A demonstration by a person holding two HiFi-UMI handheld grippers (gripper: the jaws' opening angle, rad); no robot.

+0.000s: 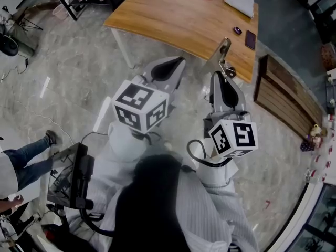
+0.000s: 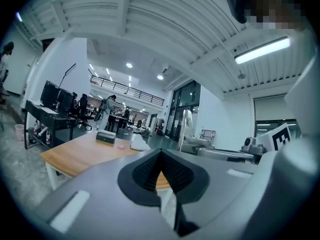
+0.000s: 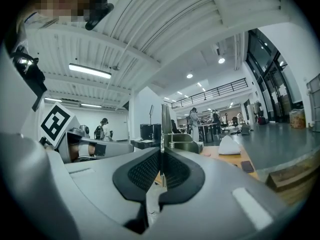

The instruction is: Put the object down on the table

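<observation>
A: Where does the wooden table lie?
B: Ahead of both grippers, smooth and pale. Its near corner sits just beyond the right gripper, which is the nearer one.
A: And the left gripper?
B: Its ribbed black pads are pressed together with nothing between them.
A: The object?
B: The thin metal piece, flat and shiny, is pinched in the right jaws, long axis pointing tableward, not yet down

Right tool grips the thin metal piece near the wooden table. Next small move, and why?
Probably ease the right tool down onto the light wooden table: its jaws are shut on the thin silvery metal piece, which appears to hang over the table's near edge, not yet set down.
</observation>
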